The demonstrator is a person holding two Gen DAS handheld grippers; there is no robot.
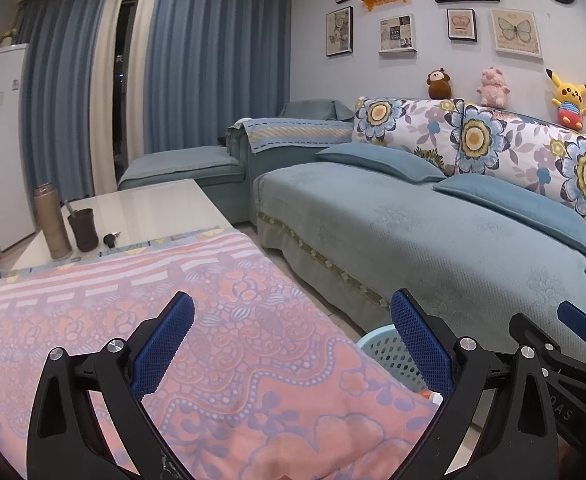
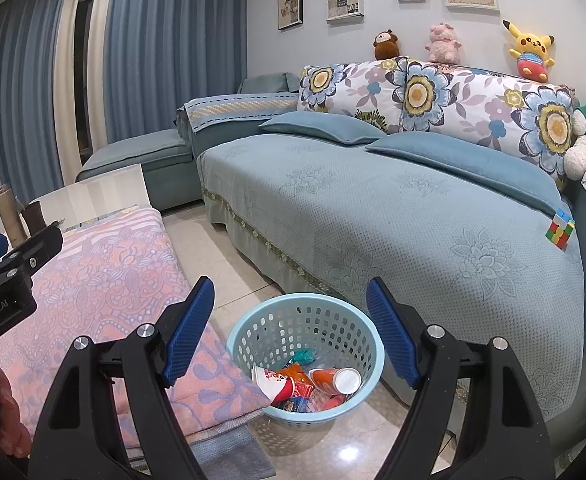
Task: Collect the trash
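Note:
A light blue perforated basket stands on the floor between the table and the sofa. It holds several pieces of trash: an orange can, a paper cup and wrappers. My right gripper is open and empty, above the basket. My left gripper is open and empty over the pink patterned cloth on the table. The basket's rim shows in the left wrist view beside the table edge. The right gripper's tip shows at the far right there.
A gold thermos, a dark cup and keys stand on the white table end. A blue sofa with cushions and a colourful cube runs along the right. Plush toys sit on its backrest.

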